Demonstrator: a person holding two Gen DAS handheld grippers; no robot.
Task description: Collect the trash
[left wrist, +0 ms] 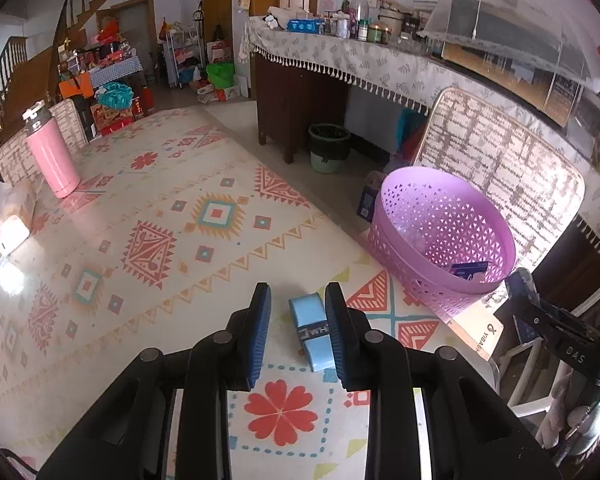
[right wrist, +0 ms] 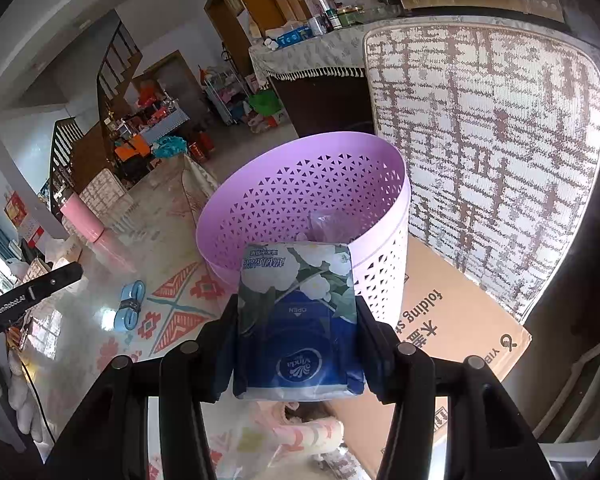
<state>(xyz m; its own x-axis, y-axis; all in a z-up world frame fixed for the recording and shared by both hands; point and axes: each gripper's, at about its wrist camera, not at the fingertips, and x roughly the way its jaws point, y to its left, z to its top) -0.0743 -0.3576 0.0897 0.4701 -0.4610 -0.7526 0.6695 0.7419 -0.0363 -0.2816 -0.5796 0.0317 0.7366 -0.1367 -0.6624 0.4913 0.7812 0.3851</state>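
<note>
Right gripper [right wrist: 296, 312] pinches soft blue tissue pack [right wrist: 298, 320], "Vinda" logo and "OPEN" tab readable, white flower print, at frame centre just before lavender plastic basket [right wrist: 260, 200] with triangle perforations. Basket sits on cardboard box [right wrist: 460, 320] printed "folding". Left gripper [left wrist: 298, 312] jaws at narrowest, gap remains, nothing clamped; pale-blue roll [left wrist: 310, 330], band reading "WH", lies on glossy patterned tablecloth [left wrist: 160, 220] lower centre.
</note>
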